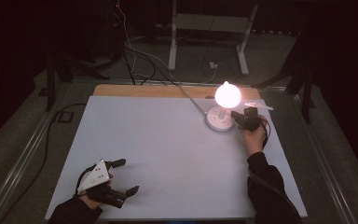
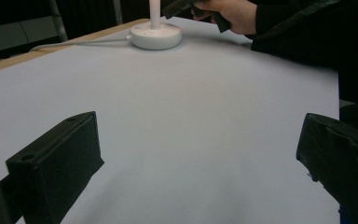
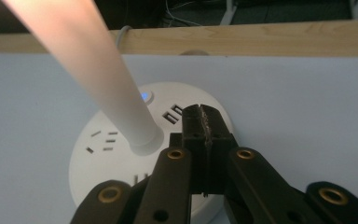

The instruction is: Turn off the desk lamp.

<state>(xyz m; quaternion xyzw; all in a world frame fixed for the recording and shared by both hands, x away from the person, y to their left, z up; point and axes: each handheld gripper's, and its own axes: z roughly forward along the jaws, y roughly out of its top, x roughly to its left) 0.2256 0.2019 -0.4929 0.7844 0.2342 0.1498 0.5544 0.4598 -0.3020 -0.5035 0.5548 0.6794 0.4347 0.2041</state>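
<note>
Lit lamp on a round socket base, near the far right corner of the worktop. The lamp's bulb glows on a white stem that stands plugged into the round white socket base; a grey cable runs from the base toward the far edge. A small blue light shines on the base's top, beside two USB slots.

The right gripper sits over the base's right side, its jaws pressed flat together with nothing between them, the tips just beside the USB slots and near the blue light. The left gripper rests near the near left corner, well apart from the lamp, its jaws spread wide over bare worktop.

Judged step: the closed right tips serve as a single prod aimed at the base's top, most likely at the lit switch. The next move calls for a short, steady push straight down on that switch, clear of the stem, so that the light base neither tips nor slides.
</note>
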